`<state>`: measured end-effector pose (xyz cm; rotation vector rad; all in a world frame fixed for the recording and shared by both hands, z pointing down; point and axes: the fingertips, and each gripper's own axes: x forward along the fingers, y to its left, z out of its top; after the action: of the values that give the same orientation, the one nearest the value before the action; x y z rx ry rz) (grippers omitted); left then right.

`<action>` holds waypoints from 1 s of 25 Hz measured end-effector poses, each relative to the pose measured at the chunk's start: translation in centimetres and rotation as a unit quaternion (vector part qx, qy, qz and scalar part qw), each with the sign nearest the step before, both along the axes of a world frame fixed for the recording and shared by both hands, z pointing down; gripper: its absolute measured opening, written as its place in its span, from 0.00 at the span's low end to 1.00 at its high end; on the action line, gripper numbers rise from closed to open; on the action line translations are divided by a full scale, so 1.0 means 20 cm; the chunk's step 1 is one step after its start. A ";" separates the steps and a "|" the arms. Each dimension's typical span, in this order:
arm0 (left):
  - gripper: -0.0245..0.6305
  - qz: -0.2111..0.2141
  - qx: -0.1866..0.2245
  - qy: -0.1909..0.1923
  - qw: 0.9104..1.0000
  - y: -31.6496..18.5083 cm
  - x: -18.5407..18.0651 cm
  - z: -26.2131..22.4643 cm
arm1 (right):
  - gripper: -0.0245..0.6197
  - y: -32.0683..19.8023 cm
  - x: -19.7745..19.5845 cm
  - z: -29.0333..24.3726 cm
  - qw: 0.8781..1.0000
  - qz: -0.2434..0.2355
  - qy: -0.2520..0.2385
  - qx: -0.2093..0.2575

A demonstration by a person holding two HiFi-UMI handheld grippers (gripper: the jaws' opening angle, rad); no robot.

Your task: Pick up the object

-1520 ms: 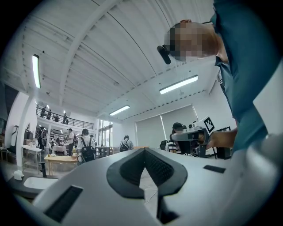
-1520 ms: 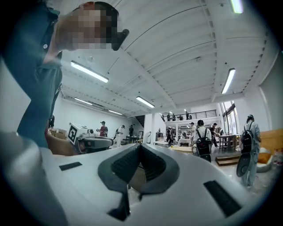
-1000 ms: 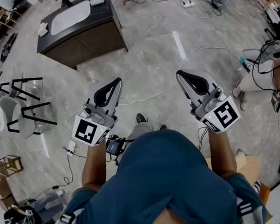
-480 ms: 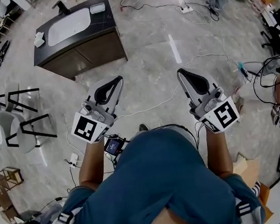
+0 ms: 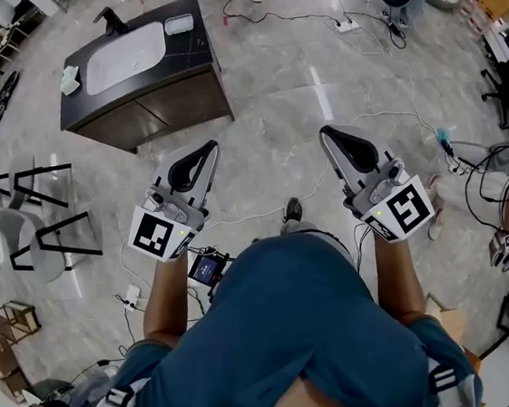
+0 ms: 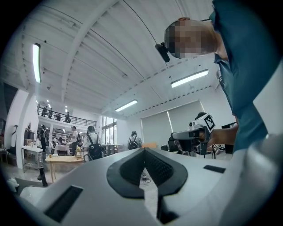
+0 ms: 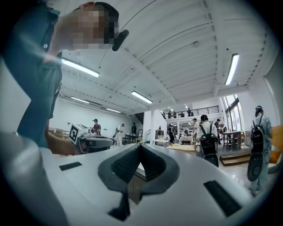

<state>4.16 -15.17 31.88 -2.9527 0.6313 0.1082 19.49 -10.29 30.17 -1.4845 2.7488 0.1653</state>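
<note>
An open lab hall, with trailing floor cables (image 5: pixel 344 25), a standalone sink cabinet (image 5: pixel 146 96) and strip lights (image 7: pixel 231 68).

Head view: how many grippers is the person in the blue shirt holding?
2: the left gripper at centre-left and the right gripper at centre-right, both shut and empty.

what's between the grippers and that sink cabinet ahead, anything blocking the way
Nothing visible does. Only marble floor lies between the left gripper, the right gripper and the sink cabinet. Both grippers are shut and empty. Which object is meant cannot be told.
</note>
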 end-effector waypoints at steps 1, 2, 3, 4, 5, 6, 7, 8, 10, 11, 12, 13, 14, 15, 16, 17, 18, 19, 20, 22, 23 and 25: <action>0.04 -0.009 -0.001 0.000 1.000 -0.04 0.02 0.00 | 0.06 -0.04 0.03 0.01 1.000 -0.007 -0.001 -0.001; 0.04 -0.019 -0.003 0.000 1.000 -0.08 0.05 0.01 | 0.06 -0.09 0.06 0.01 1.000 -0.013 -0.001 0.000; 0.04 -0.027 -0.004 0.001 1.000 -0.12 0.07 0.01 | 0.06 -0.14 0.10 0.00 1.000 -0.020 -0.002 0.002; 0.04 -0.034 -0.004 0.000 0.999 -0.16 0.10 0.01 | 0.06 -0.19 0.13 0.00 1.000 -0.025 -0.003 0.004; 0.04 -0.039 -0.002 -0.001 0.999 -0.20 0.13 0.00 | 0.06 -0.24 0.16 -0.01 0.999 -0.031 -0.005 0.006; 0.04 -0.043 0.001 -0.003 0.999 -0.23 0.17 0.00 | 0.06 -0.28 0.20 -0.01 0.999 -0.038 -0.006 0.007; 0.04 -0.047 0.003 -0.004 0.999 -0.27 0.20 0.00 | 0.06 -0.32 0.22 -0.02 0.999 -0.045 -0.006 0.009; 0.04 -0.052 0.006 -0.005 0.999 -0.30 0.24 -0.01 | 0.06 -0.36 0.25 -0.02 0.999 -0.052 -0.005 0.010; 0.04 -0.060 0.010 -0.007 0.998 -0.34 0.30 -0.01 | 0.06 -0.42 0.30 -0.01 0.998 -0.063 -0.002 0.012; 0.04 -0.063 0.011 -0.009 0.998 -0.36 0.32 0.00 | 0.06 -0.45 0.32 0.00 0.998 -0.067 -0.002 0.013; 0.04 -0.066 0.011 -0.012 0.998 -0.38 0.34 0.00 | 0.06 -0.47 0.34 0.00 0.997 -0.070 -0.003 0.013; 0.04 -0.068 0.012 -0.015 0.998 -0.40 0.35 0.01 | 0.06 -0.49 0.35 0.01 0.997 -0.073 -0.004 0.013; 0.04 -0.070 0.012 -0.017 0.997 -0.42 0.36 0.01 | 0.06 -0.52 0.36 0.01 0.997 -0.076 -0.005 0.014; 0.04 -0.071 0.013 -0.018 0.997 -0.44 0.37 0.00 | 0.06 -0.54 0.36 0.01 0.997 -0.079 -0.005 0.013; 0.04 -0.073 0.012 -0.018 0.997 -0.46 0.37 0.00 | 0.06 -0.57 0.37 0.01 0.997 -0.081 -0.005 0.012; 0.04 -0.075 0.011 -0.018 0.997 -0.49 0.36 0.00 | 0.06 -0.60 0.37 0.01 0.997 -0.082 -0.005 0.011; 0.04 -0.077 0.010 -0.017 0.997 -0.51 0.36 0.01 | 0.06 -0.62 0.36 0.02 0.997 -0.083 -0.004 0.008; 0.04 -0.078 0.008 -0.016 0.997 -0.54 0.35 0.01 | 0.06 -0.64 0.36 0.03 0.997 -0.083 -0.003 0.005; 0.04 -0.079 0.007 -0.014 0.997 -0.56 0.33 0.02 | 0.06 -0.66 0.34 0.04 0.997 -0.083 -0.002 0.003; 0.04 -0.080 0.002 -0.010 0.997 -0.61 0.29 0.05 | 0.06 -0.70 0.30 0.07 0.997 -0.083 0.001 -0.002; 0.04 -0.079 0.000 -0.008 0.997 -0.65 0.28 0.06 | 0.06 -0.74 0.29 0.08 0.997 -0.081 0.003 -0.005; 0.04 -0.073 -0.003 -0.004 0.997 -0.74 0.28 0.07 | 0.06 -0.82 0.28 0.08 0.997 -0.076 0.006 -0.011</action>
<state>9.70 -29.89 33.26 -2.8987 0.8444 0.0797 25.19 -26.74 31.78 -1.2754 2.8671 0.1430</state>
